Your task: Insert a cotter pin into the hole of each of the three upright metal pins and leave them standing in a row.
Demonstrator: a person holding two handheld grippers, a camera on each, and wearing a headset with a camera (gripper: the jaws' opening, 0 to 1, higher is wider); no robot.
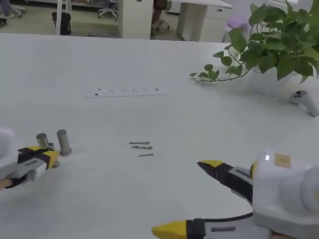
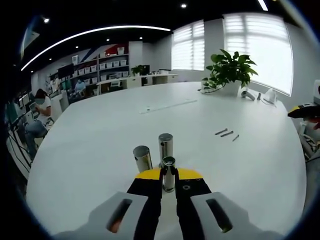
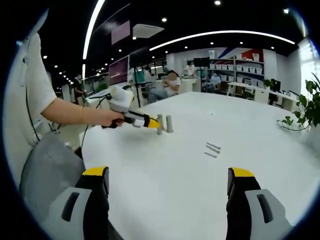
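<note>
Three cotter pins (image 1: 141, 147), likely light, thin, slippery; grip at head; left tongs (image 2: 169, 181) clamp one rigid metal pin (image 2: 168, 164); right tongs (image 3: 167, 175) open.

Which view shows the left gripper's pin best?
Left gripper view: the gripped pin is close and centred between the left gripper and its shut jaws. Head view shows just its top behind the yellow tips; right gripper view shows it small, far.

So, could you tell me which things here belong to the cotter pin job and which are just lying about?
For the job: the metal pin clamped in the left gripper; two more metal pins beside it; three cotter pins; the open right gripper.
Lying about: power strip, potted plant, white controller.
</note>
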